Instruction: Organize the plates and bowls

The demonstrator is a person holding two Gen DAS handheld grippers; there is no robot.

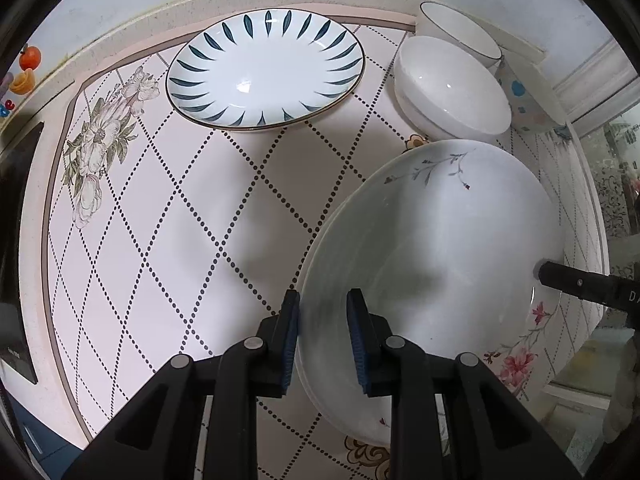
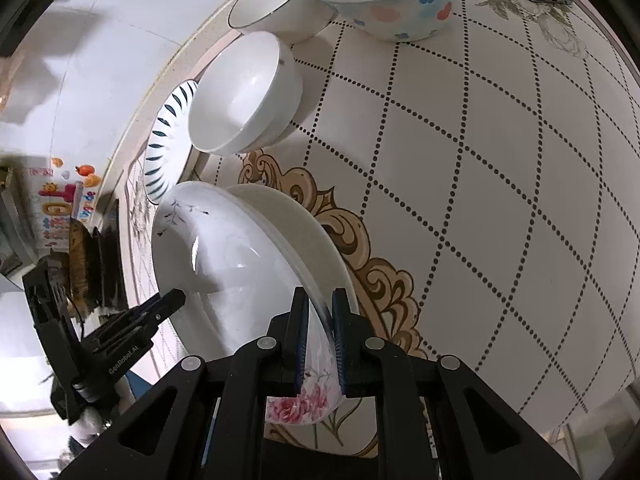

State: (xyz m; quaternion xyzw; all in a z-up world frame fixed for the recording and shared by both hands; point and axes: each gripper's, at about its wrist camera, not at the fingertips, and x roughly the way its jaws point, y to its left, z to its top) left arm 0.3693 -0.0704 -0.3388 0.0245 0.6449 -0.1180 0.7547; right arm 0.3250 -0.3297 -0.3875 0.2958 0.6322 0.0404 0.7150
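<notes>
White porcelain is the main material here: a large white plate with a thin grey twig drawing (image 1: 440, 240) lies on top of another white plate of similar size (image 2: 296, 232), on a table cover with dotted diamond lines (image 1: 180, 208).

The right gripper (image 2: 320, 336) grasps this top plate at its rim, where pink flowers are painted; both blue pads (image 2: 301, 344) press on the rim from the two sides, and in the right wrist view the plate looks tilted over the lower one.

The left gripper (image 1: 323, 340) stands at the opposite rim of the same plate. Its jaws are apart, one finger outside the rim and one above the plate surface, with a gap between pad and plate, so it holds nothing.

Behind the stack stands a plain white round bowl (image 1: 452, 88). Further back, near the wall, are a white bowl with a thin dark rim line (image 1: 460, 32) and a white bowl with blue and pink spots (image 2: 392, 4), close beside each other. A white oval plate with dark blue leaf strokes and a golden edge (image 1: 266, 68) lies alone on the far left side of the cover, well apart from the stack.
</notes>
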